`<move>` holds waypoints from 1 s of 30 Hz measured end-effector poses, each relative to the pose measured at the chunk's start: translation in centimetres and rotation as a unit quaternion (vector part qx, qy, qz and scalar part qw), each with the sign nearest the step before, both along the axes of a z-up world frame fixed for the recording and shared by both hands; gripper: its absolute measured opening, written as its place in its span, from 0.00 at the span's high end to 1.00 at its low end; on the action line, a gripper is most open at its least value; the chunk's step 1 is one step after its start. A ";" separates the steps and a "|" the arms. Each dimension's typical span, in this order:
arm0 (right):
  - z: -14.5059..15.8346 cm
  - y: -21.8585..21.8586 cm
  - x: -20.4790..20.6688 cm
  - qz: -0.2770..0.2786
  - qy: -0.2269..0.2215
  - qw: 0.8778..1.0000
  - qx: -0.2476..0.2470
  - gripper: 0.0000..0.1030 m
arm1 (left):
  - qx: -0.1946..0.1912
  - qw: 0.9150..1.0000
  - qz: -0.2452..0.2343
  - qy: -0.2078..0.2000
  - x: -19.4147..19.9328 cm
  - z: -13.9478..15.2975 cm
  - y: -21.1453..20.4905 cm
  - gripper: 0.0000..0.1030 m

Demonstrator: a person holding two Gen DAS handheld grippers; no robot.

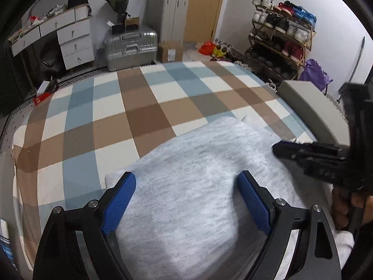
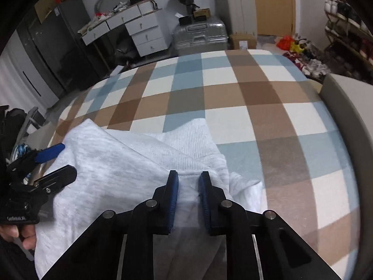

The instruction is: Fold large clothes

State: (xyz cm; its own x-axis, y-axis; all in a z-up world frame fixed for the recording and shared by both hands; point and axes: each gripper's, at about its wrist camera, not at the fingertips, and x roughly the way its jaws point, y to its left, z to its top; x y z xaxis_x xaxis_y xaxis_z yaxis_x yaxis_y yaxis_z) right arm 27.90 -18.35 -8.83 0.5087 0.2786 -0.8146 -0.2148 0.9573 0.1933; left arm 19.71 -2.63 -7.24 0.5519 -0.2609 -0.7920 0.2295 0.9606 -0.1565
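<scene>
A light grey knit garment [image 1: 186, 163] [image 2: 112, 175] lies partly folded on the near side of the checked bed sheet [image 1: 130, 107] [image 2: 233, 98]. My left gripper [image 1: 186, 198] hangs over the garment's middle, open wide, with nothing pinched between its blue pads. In the right wrist view it [image 2: 60, 162] sits at the cloth's left edge. My right gripper [image 2: 189, 180] has its jaws close together, with a ridge of the garment's near right part between the blue pads. Seen from the left wrist, it [image 1: 279, 150] reaches in from the right, low on the cloth.
A padded grey bed frame [image 1: 307, 102] [image 2: 345, 107] runs along the right side. Beyond the bed stand a silver suitcase [image 1: 130, 46], a white drawer unit [image 1: 74, 44], a tall pale suitcase [image 1: 167, 16] and a shoe rack [image 1: 279, 37]. A hand [image 2: 21, 233] holds the left gripper.
</scene>
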 end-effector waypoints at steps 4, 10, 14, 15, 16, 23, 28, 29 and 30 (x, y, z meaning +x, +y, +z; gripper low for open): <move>2.5 0.2 -1.4 -0.001 -0.032 0.999 0.021 0.58 | 0.010 1.000 0.004 0.001 -0.4 0.2 -0.3 0.13; 3.2 4.0 -1.8 0.067 -0.051 0.996 -0.002 0.43 | 0.019 1.000 0.009 0.006 -0.1 0.3 -0.4 0.12; 2.4 3.3 -1.5 0.036 -0.029 0.999 -0.004 0.43 | 0.016 1.000 0.009 0.004 0.0 0.2 -0.2 0.12; 2.7 3.0 -1.7 0.034 -0.033 0.999 -0.001 0.43 | 0.017 1.000 0.009 0.003 0.0 0.2 -0.2 0.12; 3.0 2.9 -2.0 0.032 -0.039 0.999 -0.007 0.43 | 0.018 1.000 0.009 0.002 0.0 0.2 -0.2 0.12; 4.1 3.3 -3.7 0.047 -0.055 0.996 -0.044 0.43 | 0.018 1.000 0.009 0.003 0.0 0.2 -0.2 0.12; 5.0 3.4 -4.8 0.062 -0.062 0.995 -0.041 0.43 | 0.019 1.000 0.009 0.003 0.0 0.2 -0.3 0.12; 5.2 3.5 -5.1 0.065 -0.065 0.995 -0.044 0.43 | 0.018 1.000 0.009 0.003 0.0 0.2 -0.2 0.12; 5.4 3.6 -5.4 0.067 -0.068 0.994 -0.045 0.43 | 0.019 1.000 0.010 0.003 0.0 0.2 -0.3 0.12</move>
State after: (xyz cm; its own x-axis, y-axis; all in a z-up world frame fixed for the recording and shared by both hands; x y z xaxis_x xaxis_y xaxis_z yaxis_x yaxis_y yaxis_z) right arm 22.51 -14.77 -3.38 0.5792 0.2804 -0.7655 -0.3599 0.9305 0.0685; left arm 19.76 -2.88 -7.01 0.5518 -0.2204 -0.8043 0.2102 0.9701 -0.1216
